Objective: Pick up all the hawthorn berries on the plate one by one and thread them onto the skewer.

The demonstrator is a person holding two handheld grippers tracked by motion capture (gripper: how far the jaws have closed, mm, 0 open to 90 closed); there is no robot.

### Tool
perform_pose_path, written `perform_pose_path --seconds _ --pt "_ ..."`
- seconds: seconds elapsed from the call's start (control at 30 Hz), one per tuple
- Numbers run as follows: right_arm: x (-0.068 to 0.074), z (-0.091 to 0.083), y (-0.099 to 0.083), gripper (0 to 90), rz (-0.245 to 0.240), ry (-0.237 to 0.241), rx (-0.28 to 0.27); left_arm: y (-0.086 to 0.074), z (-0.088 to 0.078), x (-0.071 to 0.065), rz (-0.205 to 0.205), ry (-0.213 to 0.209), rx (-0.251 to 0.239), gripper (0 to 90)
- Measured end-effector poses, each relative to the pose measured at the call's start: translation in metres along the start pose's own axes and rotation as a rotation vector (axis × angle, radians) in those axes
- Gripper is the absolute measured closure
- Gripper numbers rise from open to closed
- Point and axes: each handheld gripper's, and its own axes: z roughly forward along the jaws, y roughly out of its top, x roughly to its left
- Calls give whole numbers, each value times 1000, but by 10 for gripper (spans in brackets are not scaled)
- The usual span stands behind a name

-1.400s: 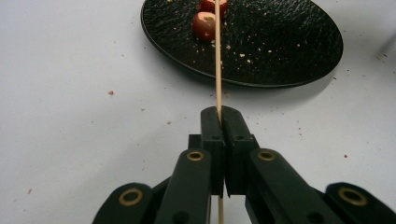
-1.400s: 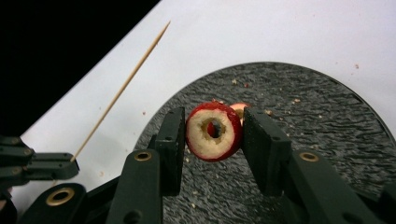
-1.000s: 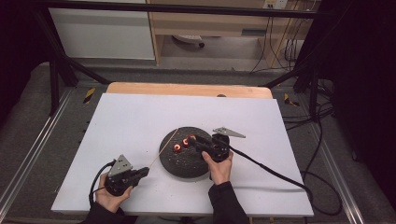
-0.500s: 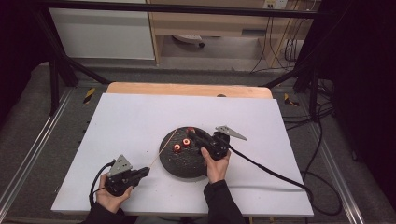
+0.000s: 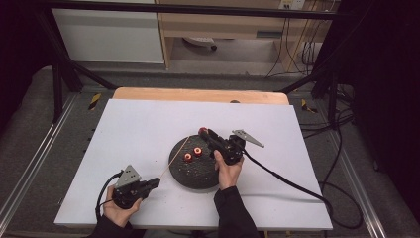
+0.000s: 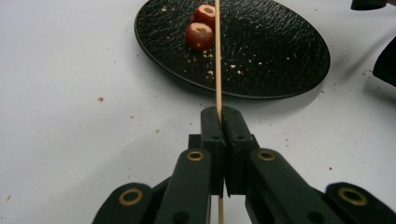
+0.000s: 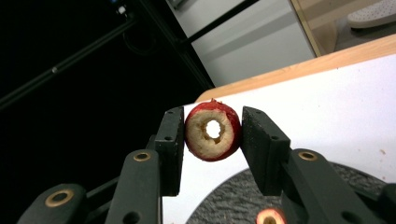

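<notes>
Left hand-held gripper (image 5: 154, 182) clamps skewer (image 5: 174, 157), long axis aimed toward 1 o'clock over the black plate (image 5: 198, 176). Right hand-held gripper (image 7: 212, 140) pinches cored red fruit ring (image 7: 213, 130), hole facing camera.

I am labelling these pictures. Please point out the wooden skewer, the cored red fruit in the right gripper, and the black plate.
wooden skewer (image 6: 217, 70), left gripper view, mid shaft.
cored red fruit (image 7: 213, 131), right gripper view, cut face beside its hole.
black plate (image 6: 280, 51), left gripper view, bare surface.
</notes>
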Motion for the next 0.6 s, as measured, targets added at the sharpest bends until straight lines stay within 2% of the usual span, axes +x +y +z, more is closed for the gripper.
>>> perform_pose_path --seconds 0.27,0.5,0.6 --pt "5 7 4 615 -9 11 -39 1 0 -2 -1 -4 -13 881" --pt "6 12 2 615 20 19 -70 1 0 -4 -4 -10 -19 881" --pt "6 13 0 615 17 26 -81 2 1 -5 -4 -15 -20 881"
